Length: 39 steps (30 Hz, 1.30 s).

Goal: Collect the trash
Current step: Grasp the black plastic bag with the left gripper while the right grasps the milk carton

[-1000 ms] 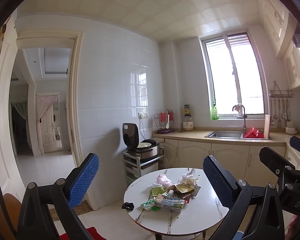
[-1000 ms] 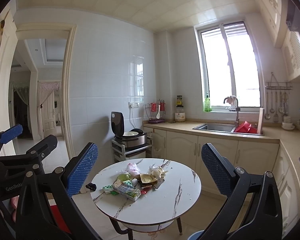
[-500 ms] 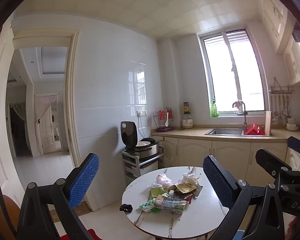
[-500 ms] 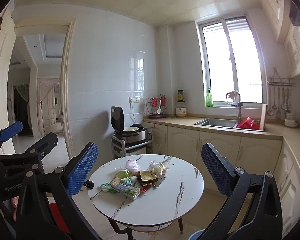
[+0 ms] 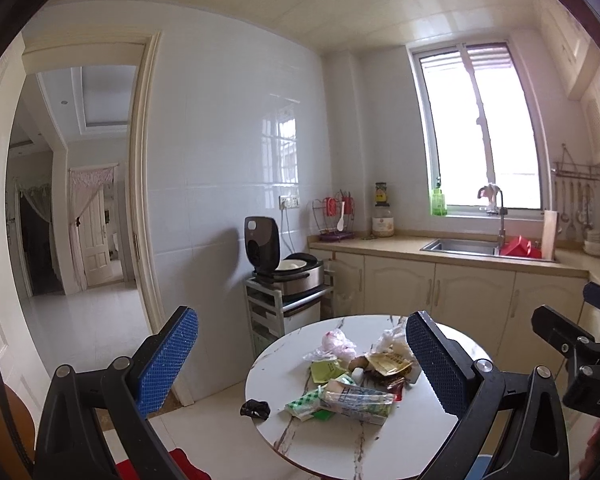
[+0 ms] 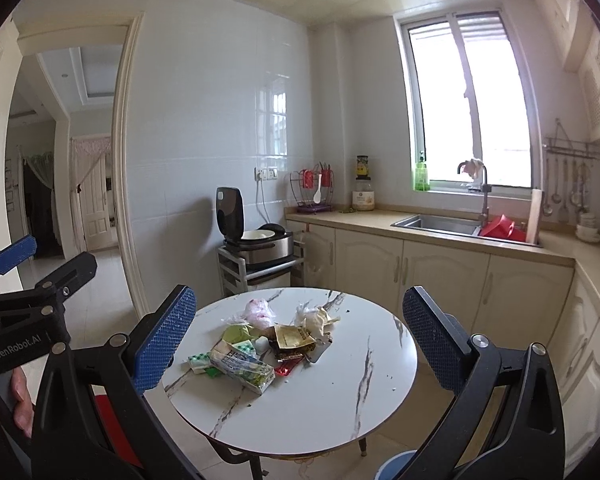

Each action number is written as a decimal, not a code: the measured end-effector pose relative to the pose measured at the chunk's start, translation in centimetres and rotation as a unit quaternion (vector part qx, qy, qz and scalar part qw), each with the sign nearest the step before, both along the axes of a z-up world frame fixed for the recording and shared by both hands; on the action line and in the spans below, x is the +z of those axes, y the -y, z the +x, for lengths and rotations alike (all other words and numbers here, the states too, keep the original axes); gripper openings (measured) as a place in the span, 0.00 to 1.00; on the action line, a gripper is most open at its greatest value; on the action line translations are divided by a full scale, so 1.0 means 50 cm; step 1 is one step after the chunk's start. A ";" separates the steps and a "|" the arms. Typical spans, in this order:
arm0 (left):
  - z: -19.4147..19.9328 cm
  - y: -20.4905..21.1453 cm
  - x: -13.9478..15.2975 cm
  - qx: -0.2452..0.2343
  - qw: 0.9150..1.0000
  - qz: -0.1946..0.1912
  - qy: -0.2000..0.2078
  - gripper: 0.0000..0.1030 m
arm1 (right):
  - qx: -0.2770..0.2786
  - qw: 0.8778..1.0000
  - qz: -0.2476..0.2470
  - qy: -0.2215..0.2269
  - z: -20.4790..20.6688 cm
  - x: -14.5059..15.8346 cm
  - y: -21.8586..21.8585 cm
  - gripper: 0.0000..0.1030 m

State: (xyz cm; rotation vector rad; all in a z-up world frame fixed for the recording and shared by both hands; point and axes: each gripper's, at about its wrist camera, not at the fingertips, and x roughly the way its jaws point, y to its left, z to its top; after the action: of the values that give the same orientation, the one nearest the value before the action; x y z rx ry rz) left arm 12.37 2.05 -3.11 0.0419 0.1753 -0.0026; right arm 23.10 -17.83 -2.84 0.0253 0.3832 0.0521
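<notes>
Both claws, left and right, hang wide and empty, well short of the round table, likely lining up a first grab. The trash lies heaped mid-table; a blue bin, perhaps, sits below.

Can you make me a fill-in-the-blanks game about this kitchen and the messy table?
1. The trash pile lies on a table whose top is ____ in shape.
2. Both the left claw and the right claw are ____, holding nothing.
3. The bottle on the windowsill is ____ in colour.
4. The rice cooker has its lid ____.

Missing words: round; open; green; up
</notes>
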 end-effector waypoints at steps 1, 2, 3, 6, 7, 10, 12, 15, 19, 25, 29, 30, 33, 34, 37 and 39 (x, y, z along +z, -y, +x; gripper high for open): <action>0.021 -0.014 -0.011 0.006 1.000 -0.002 -0.012 0.99 | 0.001 1.000 -0.001 -0.013 0.018 -0.018 0.000 1.00; 0.045 -0.030 -0.024 0.012 1.000 -0.004 -0.024 0.99 | 0.002 1.000 -0.002 -0.028 0.036 -0.038 -0.001 1.00; 0.069 -0.047 -0.040 0.017 0.999 -0.007 -0.039 0.99 | 0.006 0.999 -0.001 -0.042 0.055 -0.060 -0.003 1.00; 0.146 -0.099 -0.098 0.027 0.995 -0.015 -0.093 0.99 | 0.026 0.996 -0.003 -0.091 0.118 -0.138 -0.019 1.00; 0.171 -0.115 -0.118 0.033 0.993 -0.019 -0.110 0.99 | 0.036 0.994 -0.004 -0.107 0.139 -0.165 -0.028 1.00; 0.248 -0.153 -0.180 0.030 0.986 -0.026 -0.163 0.99 | 0.069 0.986 -0.010 -0.151 0.199 -0.243 -0.061 1.00; 0.297 -0.177 -0.217 0.028 0.980 -0.035 -0.194 0.99 | 0.086 0.982 -0.017 -0.170 0.232 -0.289 -0.081 1.00; 0.367 -0.204 -0.261 0.016 0.972 -0.042 -0.232 0.99 | 0.121 0.973 -0.034 -0.195 0.281 -0.345 -0.114 1.00; 0.471 -0.246 -0.314 0.018 0.962 -0.051 -0.268 0.99 | 0.160 0.961 -0.069 -0.217 0.341 -0.402 -0.153 1.00; 0.600 -0.273 -0.362 0.020 0.953 -0.041 -0.298 0.99 | 0.203 0.943 -0.110 -0.241 0.414 -0.470 -0.199 1.00; 0.654 -0.262 -0.383 0.013 0.951 -0.031 -0.309 0.85 | 0.215 0.936 -0.110 -0.257 0.447 -0.499 -0.200 1.00; 0.668 -0.255 -0.388 0.004 0.952 -0.036 -0.304 0.79 | 0.217 0.935 -0.104 -0.261 0.454 -0.504 -0.197 0.99; 0.681 -0.243 -0.389 -0.007 0.954 -0.033 -0.299 0.47 | 0.230 0.931 -0.078 -0.272 0.468 -0.508 -0.181 0.76; 0.676 -0.239 -0.388 -0.010 0.954 -0.030 -0.298 0.47 | 0.230 0.931 -0.075 -0.273 0.470 -0.508 -0.178 0.64; 0.664 -0.237 -0.386 -0.022 0.954 -0.024 -0.297 0.43 | 0.227 0.933 -0.058 -0.272 0.474 -0.507 -0.158 0.47; 0.653 -0.234 -0.379 -0.023 0.955 -0.025 -0.294 0.41 | 0.226 0.936 -0.041 -0.267 0.467 -0.502 -0.141 0.46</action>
State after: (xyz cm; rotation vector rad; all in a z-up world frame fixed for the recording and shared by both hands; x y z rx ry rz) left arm 45.03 13.76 -22.07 -0.0075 0.7718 -0.0664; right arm 46.47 -10.79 -27.92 -0.1344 0.9319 0.4921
